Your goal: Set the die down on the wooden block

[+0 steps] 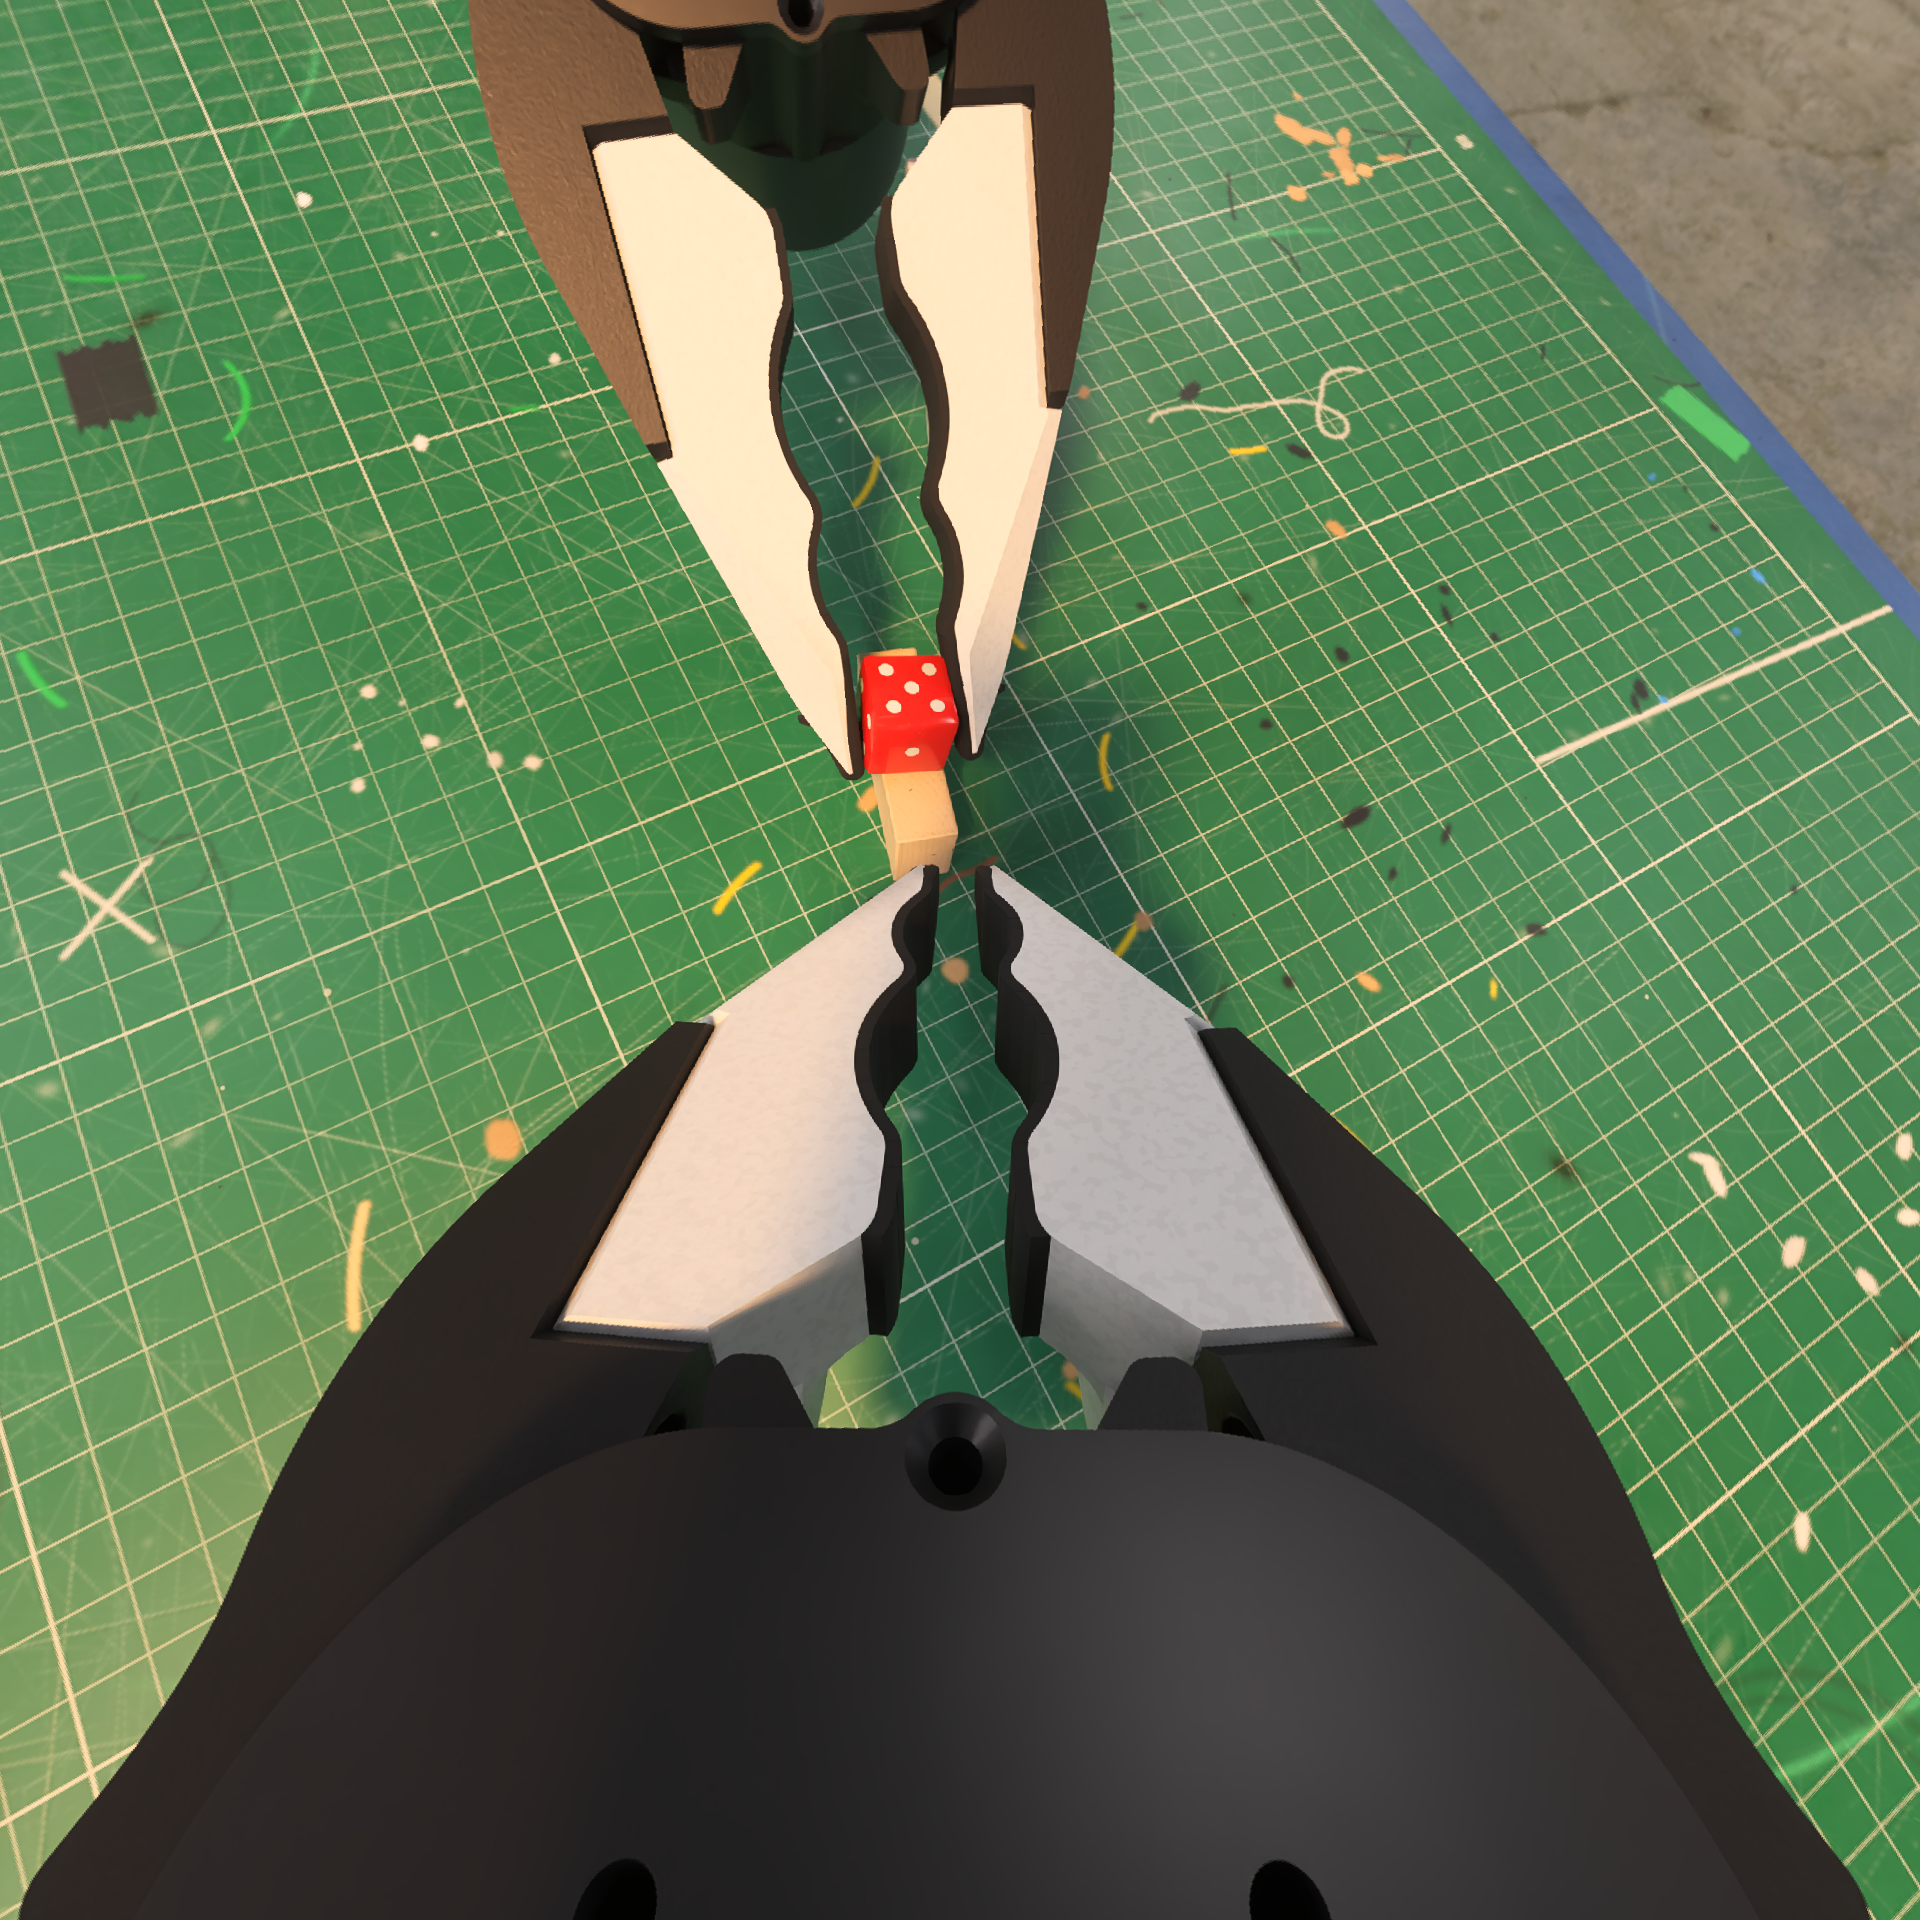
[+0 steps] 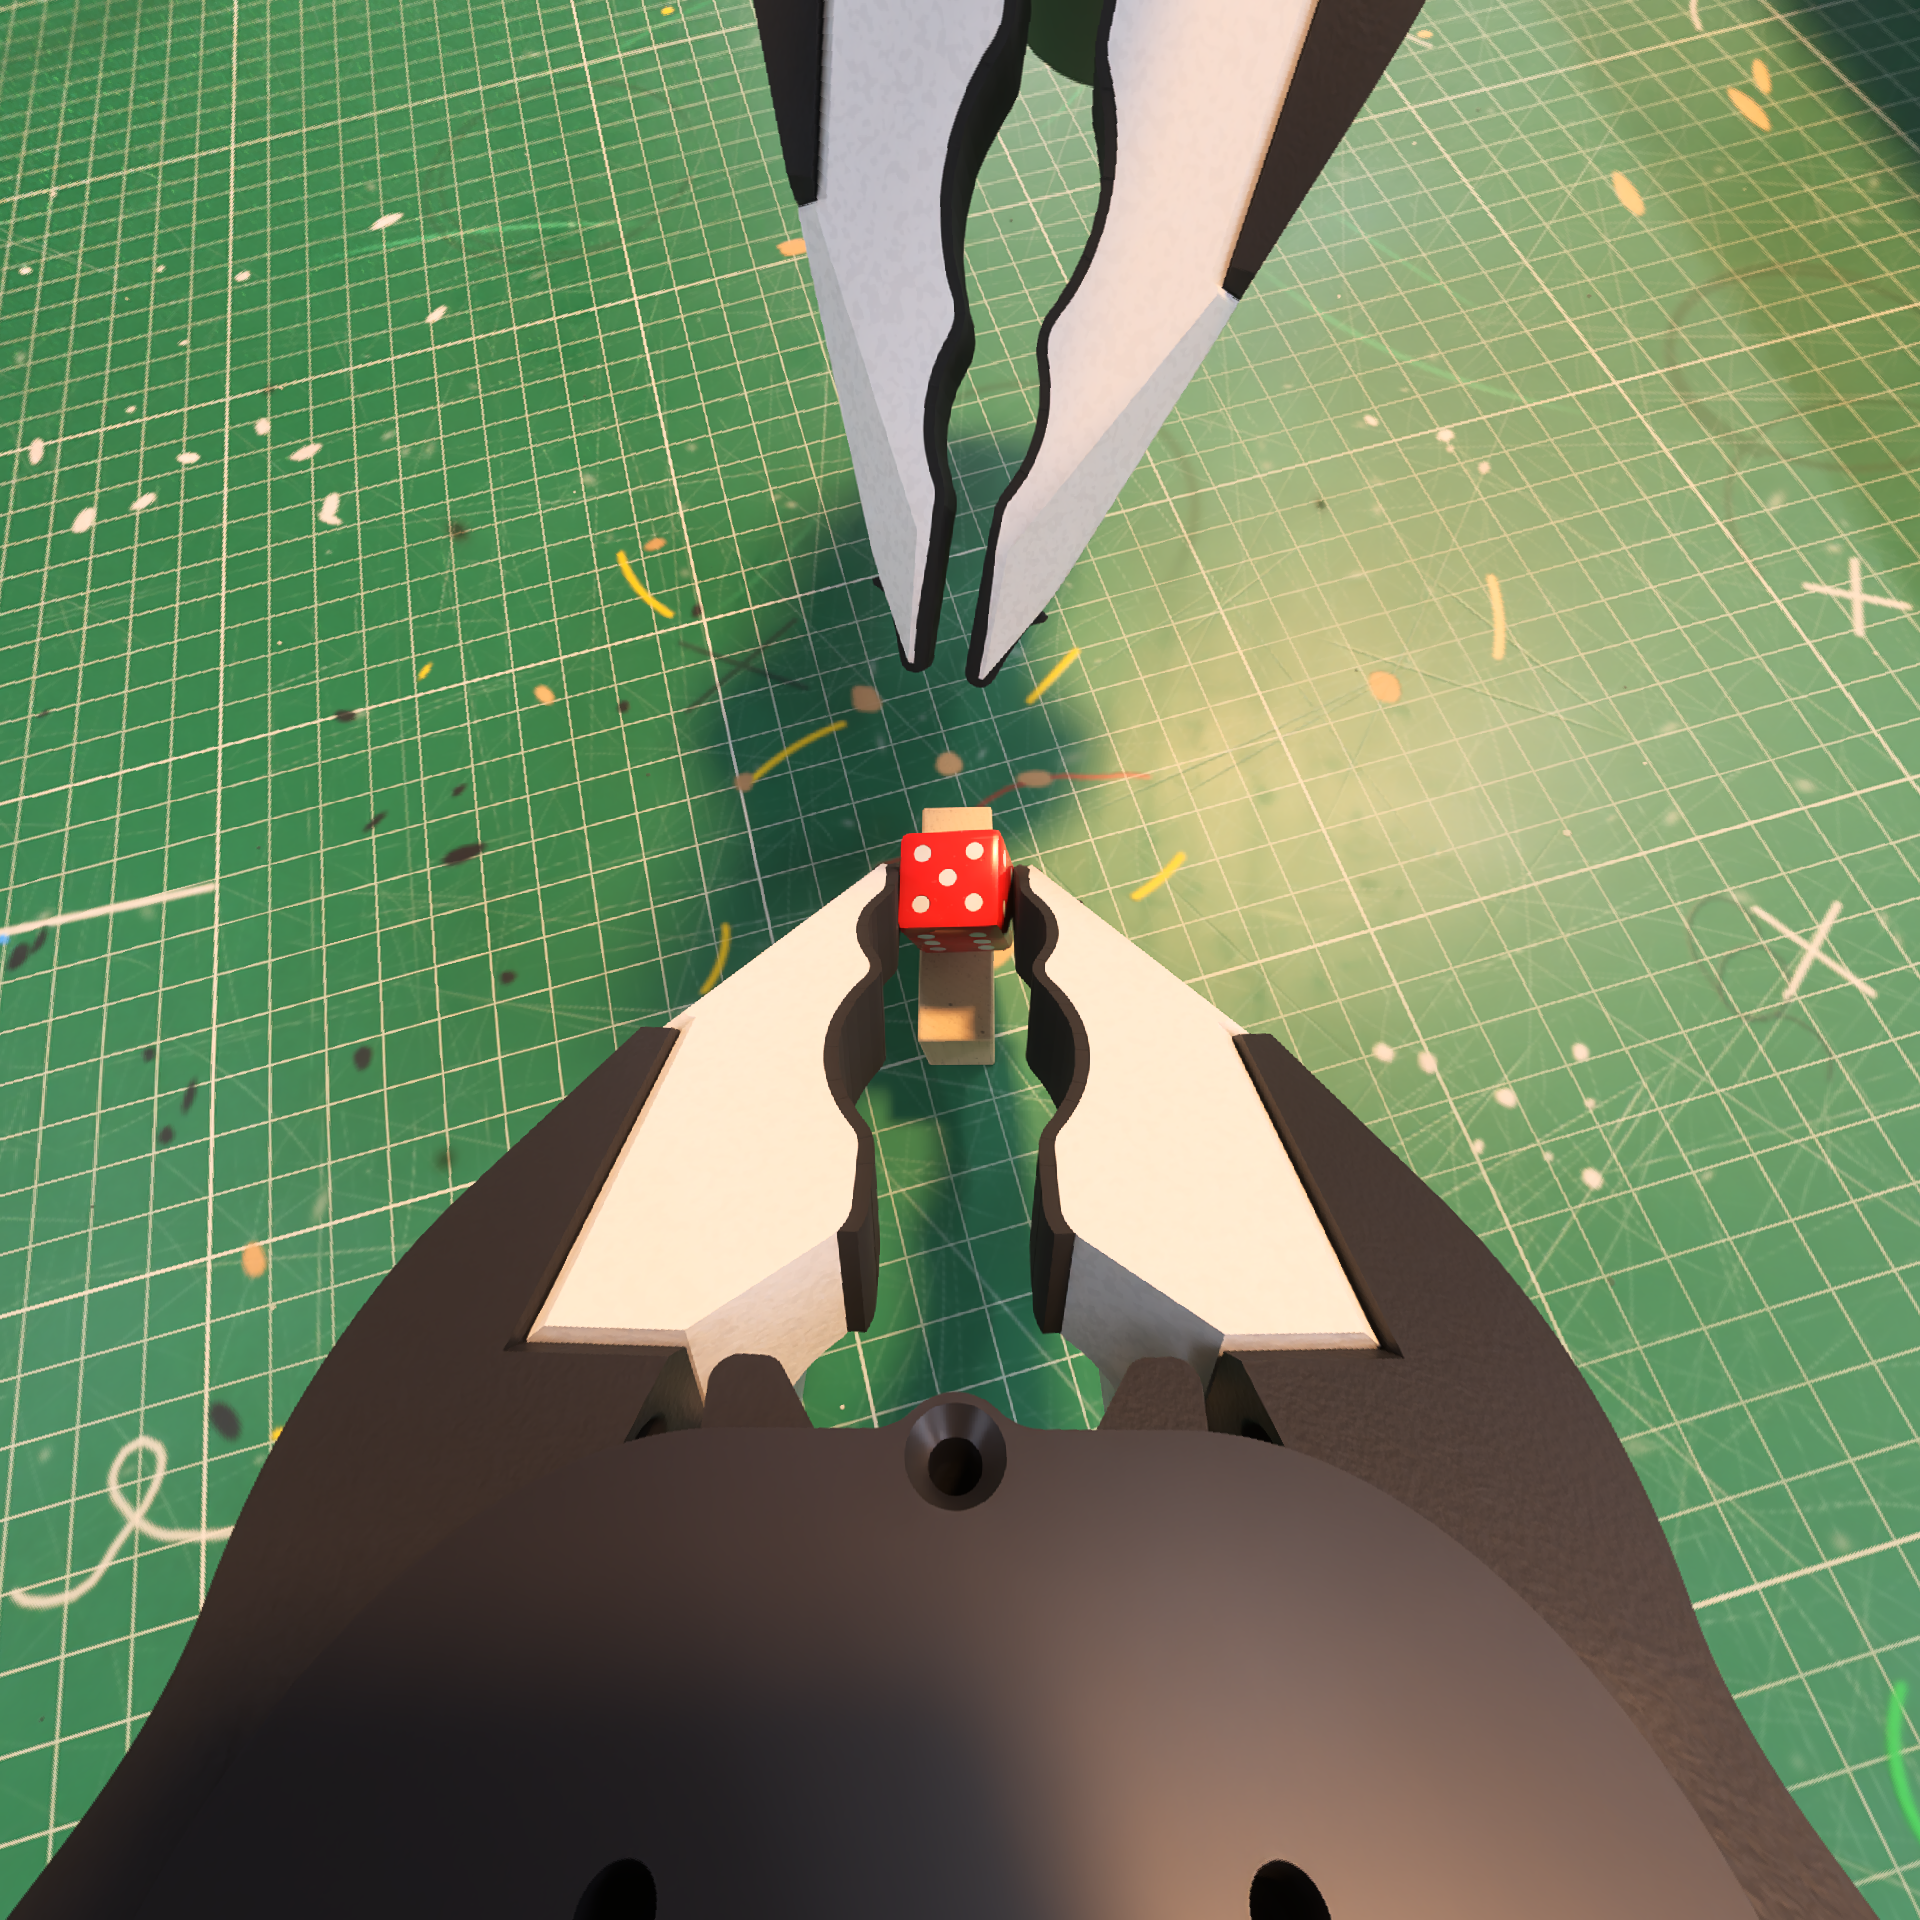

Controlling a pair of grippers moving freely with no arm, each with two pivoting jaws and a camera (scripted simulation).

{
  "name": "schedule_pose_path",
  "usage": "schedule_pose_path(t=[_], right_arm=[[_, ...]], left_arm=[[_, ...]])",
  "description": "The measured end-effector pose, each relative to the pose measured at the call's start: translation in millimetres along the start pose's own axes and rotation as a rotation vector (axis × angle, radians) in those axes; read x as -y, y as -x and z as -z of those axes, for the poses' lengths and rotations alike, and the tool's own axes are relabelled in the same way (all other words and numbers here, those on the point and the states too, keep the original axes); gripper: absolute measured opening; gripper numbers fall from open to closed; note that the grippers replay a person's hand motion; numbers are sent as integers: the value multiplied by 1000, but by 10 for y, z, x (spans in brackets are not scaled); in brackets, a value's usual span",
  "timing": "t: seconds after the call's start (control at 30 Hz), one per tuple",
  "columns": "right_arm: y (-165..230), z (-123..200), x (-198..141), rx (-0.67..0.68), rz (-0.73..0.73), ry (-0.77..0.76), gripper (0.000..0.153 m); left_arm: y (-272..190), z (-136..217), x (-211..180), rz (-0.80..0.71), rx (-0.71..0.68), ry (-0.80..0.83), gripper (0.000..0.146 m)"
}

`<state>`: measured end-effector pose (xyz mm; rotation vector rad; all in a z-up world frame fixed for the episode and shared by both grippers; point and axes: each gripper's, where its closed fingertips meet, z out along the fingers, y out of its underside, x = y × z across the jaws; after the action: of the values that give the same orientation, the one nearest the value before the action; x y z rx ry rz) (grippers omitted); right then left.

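In your left wrist view, you see one black gripper, your left gripper (image 1: 956, 875), filling the bottom half of the frame. Its two grey fingers almost meet at the tips, with only a thin gap, and they hold nothing. Just above those tips, in the middle of the frame, lies one small wooden block (image 1: 918, 826) on the green cutting mat (image 1: 312, 1039). One red die (image 1: 906, 712) with white dots sits over the far end of that block. You cannot tell from here if the die touches the wood. One brown gripper, your right gripper (image 1: 912, 743), comes down from the top of the frame, and its two cream fingers squeeze the die from both sides. The mat has paint spots, two white lines crossed like an X at the left, and one dark square patch (image 1: 107, 382) at the upper left. In your right wrist view, the brown right gripper (image 2: 954, 894) fills the bottom half, and its two cream fingers clamp the one red die (image 2: 952, 885) in the middle of the frame. The one wooden block (image 2: 956, 1023) lies under the die, between the fingers, and pokes out a little past it. The left gripper (image 2: 948, 665) points down from the top of the frame, its two grey tips close together and apart from the block, on the green cutting mat (image 2: 312, 727).
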<state>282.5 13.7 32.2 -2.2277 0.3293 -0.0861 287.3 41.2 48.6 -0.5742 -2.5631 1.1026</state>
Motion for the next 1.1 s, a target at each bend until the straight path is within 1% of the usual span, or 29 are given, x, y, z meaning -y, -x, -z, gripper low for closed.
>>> schedule_pose_path(t=[0.3, 1.1], right_arm=[[3, 7, 13, -6, 21, -14, 21], [17, 14, 22, -3, 26, -22, 21]], left_arm=[[0, -10, -23, -17, -12, 43, 7], [1, -18, -31, -43, 16, 92, 7]])
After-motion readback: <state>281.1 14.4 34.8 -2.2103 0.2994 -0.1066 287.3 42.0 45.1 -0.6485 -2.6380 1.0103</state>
